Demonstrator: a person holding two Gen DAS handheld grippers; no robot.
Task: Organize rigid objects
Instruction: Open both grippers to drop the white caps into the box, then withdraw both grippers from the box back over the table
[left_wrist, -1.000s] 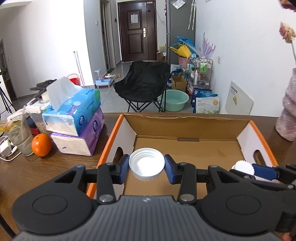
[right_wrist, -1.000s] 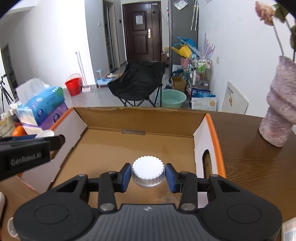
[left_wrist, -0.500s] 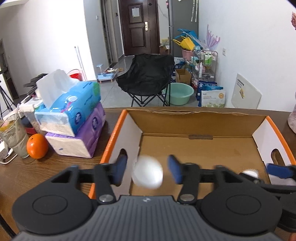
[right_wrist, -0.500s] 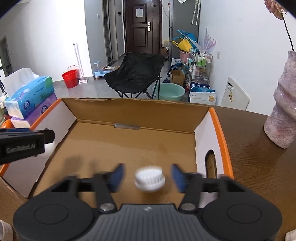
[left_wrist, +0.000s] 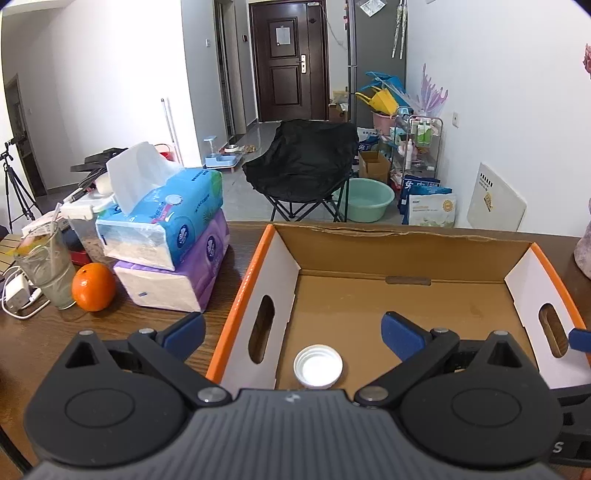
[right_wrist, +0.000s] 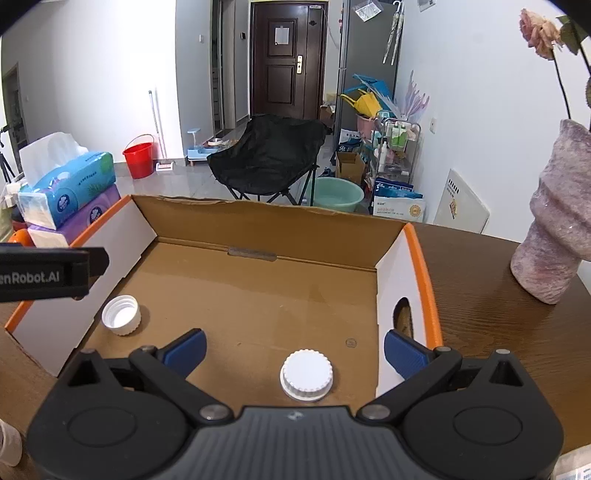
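**Two caps in the box, both sets of jaws spreading clear**

The caps are both on the floor of the cardboard box (right_wrist: 258, 236). The hollow cap (left_wrist: 318, 367) lies open side up near the box's left wall, close to the front edge; the ridged cap (right_wrist: 306, 374) lies closed side up nearer the right wall. The left gripper (left_wrist: 293, 334) and the right gripper (right_wrist: 294, 349) both have their jaws opening to full width, each with a cap lying below and between them, untouched.

Risks, as a judgement: the left gripper's left finger (left_wrist: 184, 328) hangs outside the orange-edged left wall while its right finger is inside, so pulling sideways or dropping could catch that wall and shove the box. The right gripper's right finger (right_wrist: 404, 350) sits just beside the right wall with the same hazard. The light caps could skid if nudged.

Open room lies straight up and back. On the bench, tissue packs (left_wrist: 166, 236), an orange (left_wrist: 93, 287) and a glass (left_wrist: 48, 273) crowd the left; a vase (right_wrist: 554, 229) stands right.
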